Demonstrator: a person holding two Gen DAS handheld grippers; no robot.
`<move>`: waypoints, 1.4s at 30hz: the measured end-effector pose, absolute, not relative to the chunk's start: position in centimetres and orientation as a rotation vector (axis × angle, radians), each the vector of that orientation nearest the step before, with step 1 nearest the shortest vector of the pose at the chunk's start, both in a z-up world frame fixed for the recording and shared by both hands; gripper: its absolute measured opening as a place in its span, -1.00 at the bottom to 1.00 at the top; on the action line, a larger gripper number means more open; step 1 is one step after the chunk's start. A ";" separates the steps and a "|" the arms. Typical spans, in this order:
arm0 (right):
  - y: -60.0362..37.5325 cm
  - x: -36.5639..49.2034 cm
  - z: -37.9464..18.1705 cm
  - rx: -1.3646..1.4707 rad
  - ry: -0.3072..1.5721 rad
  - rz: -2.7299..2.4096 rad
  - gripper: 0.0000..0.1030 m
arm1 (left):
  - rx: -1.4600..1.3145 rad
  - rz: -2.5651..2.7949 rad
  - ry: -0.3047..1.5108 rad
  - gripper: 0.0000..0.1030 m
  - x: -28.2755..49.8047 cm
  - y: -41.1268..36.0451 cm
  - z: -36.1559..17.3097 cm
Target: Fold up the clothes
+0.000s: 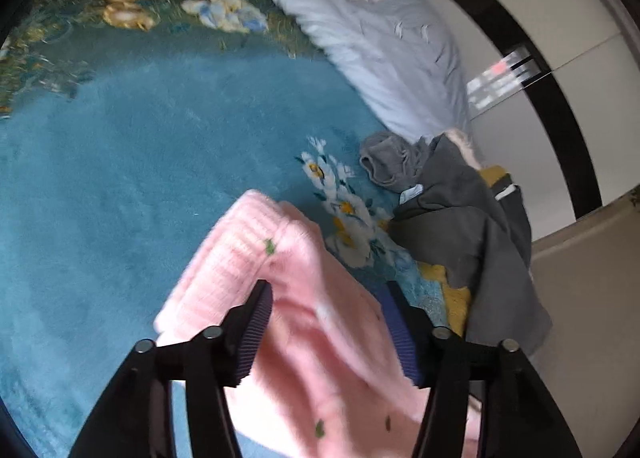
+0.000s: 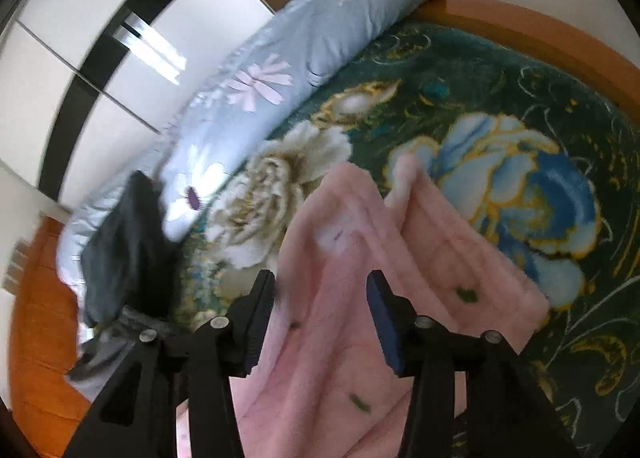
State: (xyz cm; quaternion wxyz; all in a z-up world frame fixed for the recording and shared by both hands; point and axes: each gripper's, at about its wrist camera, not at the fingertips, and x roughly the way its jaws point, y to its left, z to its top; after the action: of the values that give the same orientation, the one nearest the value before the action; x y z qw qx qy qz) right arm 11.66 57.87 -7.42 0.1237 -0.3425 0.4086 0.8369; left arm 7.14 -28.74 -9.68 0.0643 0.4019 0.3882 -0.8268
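Folding looks to be at its start: the fluffy pink knit garment with small green flecks (image 1: 304, 322) lies rumpled on the blue floral plush blanket covering the bed (image 1: 120, 178), toward the bed's side edge where a heap of dark grey clothes (image 1: 460, 226) sits near a pale blue quilted duvet (image 1: 384, 58). The left claw (image 1: 330, 294) is spread wide, its ribbed pads straddling the pink fabric without pinching it. The right claw (image 2: 322, 284) is likewise parted and grips nothing, poised over the same garment (image 2: 360, 266). Next, I judge, each claw must close on an edge or corner so the piece can be spread flat.
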 end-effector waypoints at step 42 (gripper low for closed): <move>57.8 14.8 -10.2 -0.800 1.484 2.316 -0.77 | 1.008 -2.273 1.479 -0.58 9.3 -30.5 -14.0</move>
State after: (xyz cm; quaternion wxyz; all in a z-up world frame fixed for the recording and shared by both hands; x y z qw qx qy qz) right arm 14.81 57.81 -10.15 0.1382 -0.2765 0.5130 0.8008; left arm 9.33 -30.49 -14.01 0.1239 0.3459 0.5072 -0.7796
